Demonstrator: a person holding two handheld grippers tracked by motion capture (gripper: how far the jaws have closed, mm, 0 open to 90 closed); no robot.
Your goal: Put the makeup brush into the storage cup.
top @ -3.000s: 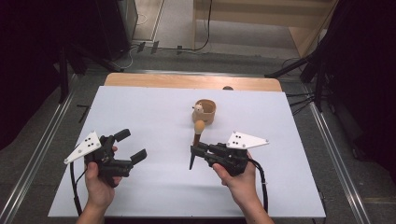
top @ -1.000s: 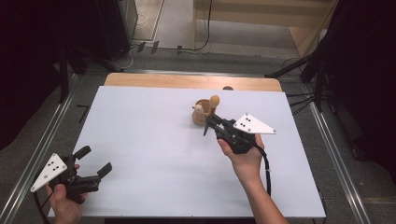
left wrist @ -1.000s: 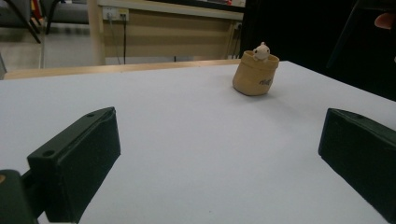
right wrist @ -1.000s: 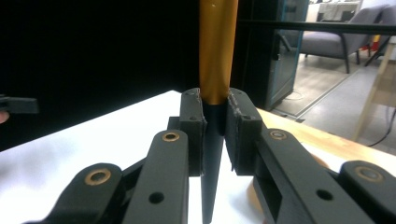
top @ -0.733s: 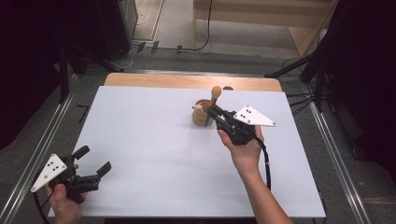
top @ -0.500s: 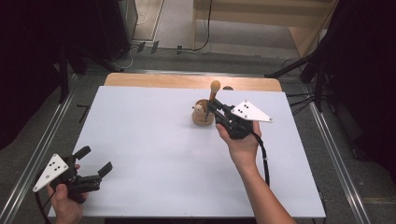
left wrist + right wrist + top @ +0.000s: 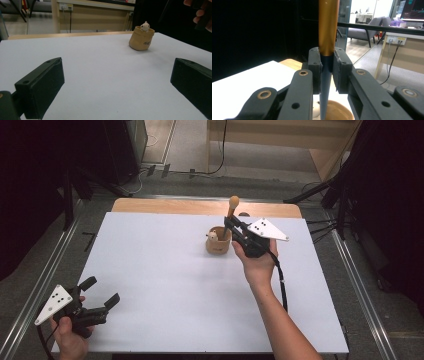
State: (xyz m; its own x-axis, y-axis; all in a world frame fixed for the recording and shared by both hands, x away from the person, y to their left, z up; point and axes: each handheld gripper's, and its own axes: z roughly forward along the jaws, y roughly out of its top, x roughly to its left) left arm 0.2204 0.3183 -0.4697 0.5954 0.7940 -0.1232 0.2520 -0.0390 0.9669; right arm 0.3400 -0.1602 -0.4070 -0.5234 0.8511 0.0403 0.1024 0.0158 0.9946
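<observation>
A tan pot (image 7: 218,244) stands on the white table (image 7: 150,270) right of centre, with a small white figure (image 7: 213,235) at its rim. My right gripper (image 7: 231,223) is shut on a wooden stick (image 7: 232,209) with a round knob on top. It holds the stick upright just over the pot's right side. In the right gripper view the pads (image 7: 315,67) clamp the orange shaft (image 7: 328,27) where it meets its dark blue pointed end (image 7: 325,87), above the pot's rim (image 7: 337,110). My left gripper (image 7: 102,291) rests open and holds nothing at the near left corner, facing the pot (image 7: 141,40).
A bare wooden strip (image 7: 165,206) edges the table's far side. Metal rails (image 7: 47,275) run along both sides on the floor. Beyond the far edge are a desk, cables and dark stands. The right hand (image 7: 197,15) shows at the top right of the left gripper view.
The right gripper has carried the stick back and to the right, raising it upright over the pot. The left gripper went to the near left corner earlier and has since stayed still.
</observation>
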